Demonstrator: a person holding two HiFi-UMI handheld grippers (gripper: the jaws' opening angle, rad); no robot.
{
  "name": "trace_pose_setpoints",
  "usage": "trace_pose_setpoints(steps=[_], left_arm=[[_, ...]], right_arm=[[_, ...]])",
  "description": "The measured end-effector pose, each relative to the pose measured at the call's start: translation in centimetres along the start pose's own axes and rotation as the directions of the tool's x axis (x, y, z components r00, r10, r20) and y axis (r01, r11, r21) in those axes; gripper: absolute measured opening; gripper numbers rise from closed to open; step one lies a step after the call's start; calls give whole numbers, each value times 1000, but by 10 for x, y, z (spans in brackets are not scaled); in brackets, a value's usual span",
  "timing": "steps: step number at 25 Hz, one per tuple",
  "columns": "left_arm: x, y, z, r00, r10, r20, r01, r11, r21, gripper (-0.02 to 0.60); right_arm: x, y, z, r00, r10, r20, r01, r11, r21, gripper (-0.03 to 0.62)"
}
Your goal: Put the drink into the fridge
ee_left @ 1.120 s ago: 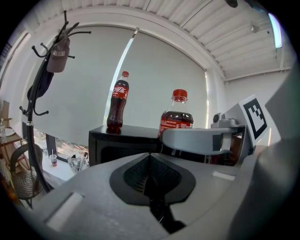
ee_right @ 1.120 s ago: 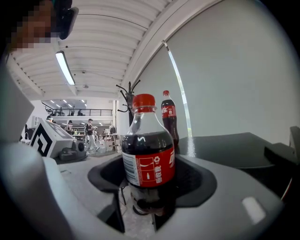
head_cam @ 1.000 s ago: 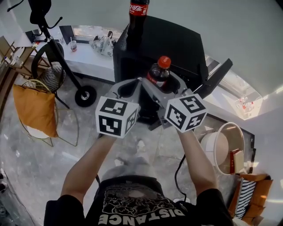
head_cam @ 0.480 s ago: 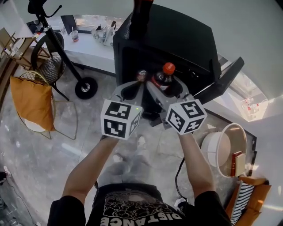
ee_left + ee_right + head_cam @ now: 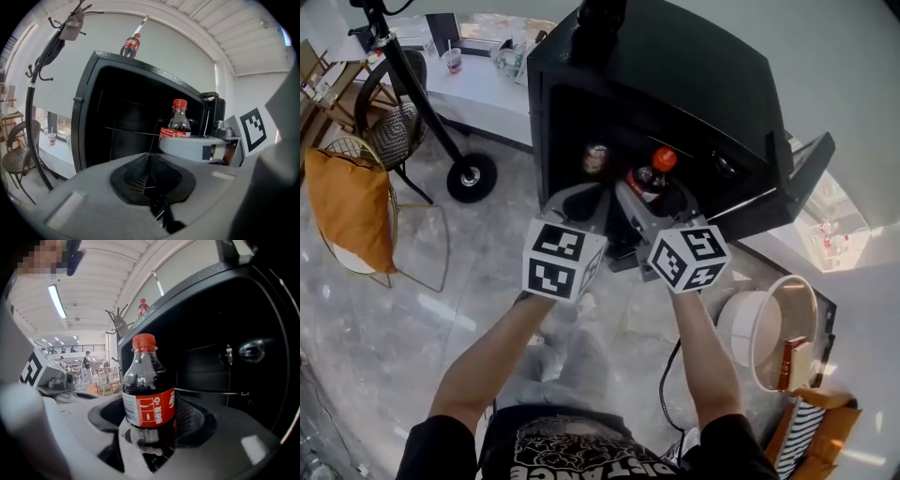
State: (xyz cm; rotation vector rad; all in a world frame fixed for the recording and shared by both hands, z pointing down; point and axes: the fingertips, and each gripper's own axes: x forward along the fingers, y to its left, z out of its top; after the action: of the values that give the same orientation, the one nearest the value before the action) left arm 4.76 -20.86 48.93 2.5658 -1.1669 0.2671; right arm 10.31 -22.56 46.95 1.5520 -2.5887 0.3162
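Observation:
A small cola bottle [image 5: 649, 176] with a red cap and red label stands upright in my right gripper [image 5: 651, 199], which is shut on its lower body. The bottle [image 5: 147, 399] is at the mouth of the open black fridge [image 5: 675, 75], whose dark inside fills the right gripper view [image 5: 225, 333]. My left gripper [image 5: 577, 199] hangs just to the left of it, with its pads pressed together on nothing [image 5: 150, 176]. From the left gripper view the bottle [image 5: 177, 123] shows before the fridge's wire shelf.
A can [image 5: 596, 157] stands inside the fridge at the left. Another cola bottle [image 5: 598, 19] stands on the fridge's top. The fridge door [image 5: 797, 178] hangs open to the right. A scooter wheel [image 5: 470, 175], a chair with an orange cushion [image 5: 347, 211] and a white bucket [image 5: 769, 328] stand around.
Both grippers have moved forward to the fridge opening, the right one with the bottle in it. The can inside has come into view.

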Motion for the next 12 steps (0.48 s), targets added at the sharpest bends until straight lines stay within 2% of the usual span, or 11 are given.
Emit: trace_pose_setpoints(steps=[12], left_arm=[[58,10,-50,1000,-7,-20,7,1000,-2,3]], right_arm=[[36,-52,-75,997,-74,-23,74,997,3,318]])
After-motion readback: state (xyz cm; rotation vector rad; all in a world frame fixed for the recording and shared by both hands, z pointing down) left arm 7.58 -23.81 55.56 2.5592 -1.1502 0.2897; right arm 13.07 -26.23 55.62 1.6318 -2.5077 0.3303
